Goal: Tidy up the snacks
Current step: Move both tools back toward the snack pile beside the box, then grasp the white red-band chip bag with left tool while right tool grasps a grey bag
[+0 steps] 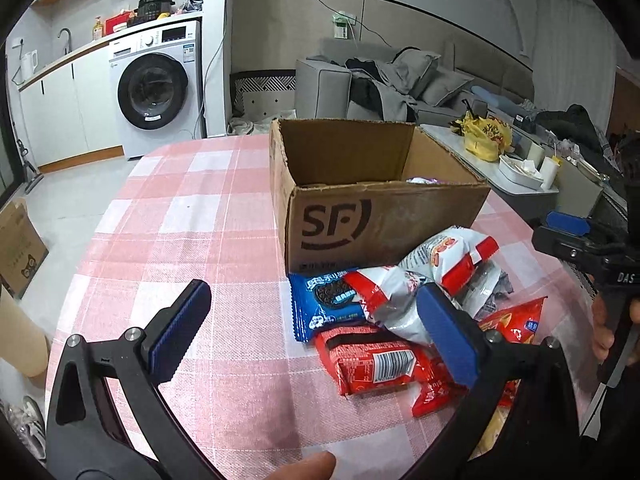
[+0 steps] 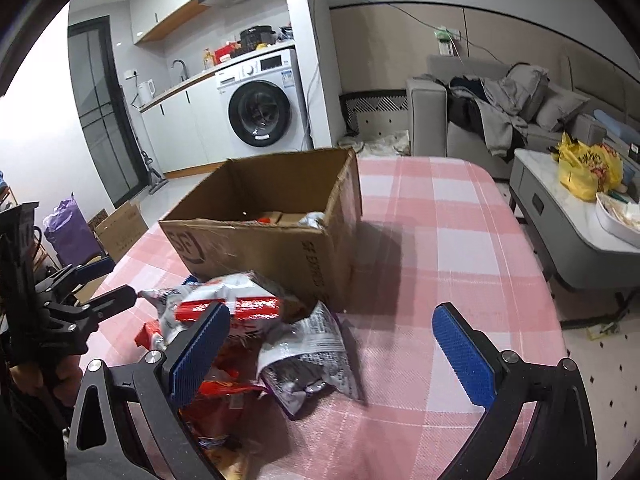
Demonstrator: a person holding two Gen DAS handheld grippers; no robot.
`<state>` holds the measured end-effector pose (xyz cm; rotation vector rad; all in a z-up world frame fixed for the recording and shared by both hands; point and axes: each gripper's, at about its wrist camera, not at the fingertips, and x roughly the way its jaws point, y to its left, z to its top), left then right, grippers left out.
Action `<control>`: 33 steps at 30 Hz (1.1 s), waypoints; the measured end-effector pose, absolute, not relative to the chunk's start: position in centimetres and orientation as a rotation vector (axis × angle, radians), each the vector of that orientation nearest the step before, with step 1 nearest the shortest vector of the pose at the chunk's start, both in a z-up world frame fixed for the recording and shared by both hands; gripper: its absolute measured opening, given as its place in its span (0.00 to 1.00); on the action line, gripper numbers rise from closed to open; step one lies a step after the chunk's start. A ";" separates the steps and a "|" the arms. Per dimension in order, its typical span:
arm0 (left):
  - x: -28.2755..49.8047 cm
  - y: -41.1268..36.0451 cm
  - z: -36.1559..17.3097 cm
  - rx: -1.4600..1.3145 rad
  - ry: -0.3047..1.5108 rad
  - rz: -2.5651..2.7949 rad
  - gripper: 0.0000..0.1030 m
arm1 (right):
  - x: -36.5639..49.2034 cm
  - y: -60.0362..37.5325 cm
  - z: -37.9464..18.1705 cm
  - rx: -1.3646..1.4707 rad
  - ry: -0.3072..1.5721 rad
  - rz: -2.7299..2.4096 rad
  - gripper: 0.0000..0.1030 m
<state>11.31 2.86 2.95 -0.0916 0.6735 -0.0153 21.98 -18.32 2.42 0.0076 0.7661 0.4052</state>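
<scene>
An open cardboard box (image 1: 380, 216) marked SF stands on the pink checked tablecloth (image 1: 192, 216); a few packets lie inside (image 2: 280, 218). In front of it sits a pile of snacks: a blue cookie pack (image 1: 328, 304), a white and red bag (image 1: 384, 300), a red pack with a barcode (image 1: 372, 360) and an orange-red bag (image 1: 516, 320). My left gripper (image 1: 316, 328) is open, its right finger over the pile, holding nothing. My right gripper (image 2: 332, 356) is open above a silver and purple bag (image 2: 312, 356), with the white and red bag (image 2: 228, 300) just beyond its left finger.
The table's rounded edge (image 1: 80, 280) is at the left. A washing machine (image 1: 154, 92) and counter stand behind, a grey sofa (image 1: 384, 80) beyond the box. A low table (image 2: 560, 208) with a yellow bag (image 2: 584, 168) is on the right. A floor box (image 1: 16, 248) sits left.
</scene>
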 end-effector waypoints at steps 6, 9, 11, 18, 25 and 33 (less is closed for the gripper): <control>11.5 2.2 2.6 -0.079 0.688 -0.043 0.99 | 22.7 -18.2 1.1 0.001 0.811 0.402 1.00; 11.7 1.8 2.3 -0.077 0.701 -0.064 0.99 | 23.0 -18.0 0.3 -0.011 0.833 0.406 1.00; 11.7 1.5 2.1 -0.073 0.705 -0.072 0.99 | 23.2 -17.8 -0.2 -0.020 0.850 0.408 1.00; 12.2 1.0 1.2 -0.065 0.726 -0.078 0.99 | 23.8 -17.8 -1.9 -0.035 0.899 0.415 1.00; 13.0 1.4 0.6 -0.083 0.751 -0.071 0.99 | 24.7 -17.1 -3.7 -0.036 0.946 0.443 1.00; 14.2 1.0 -0.3 -0.087 0.783 -0.114 0.99 | 25.8 -16.1 -5.4 -0.038 0.993 0.478 1.00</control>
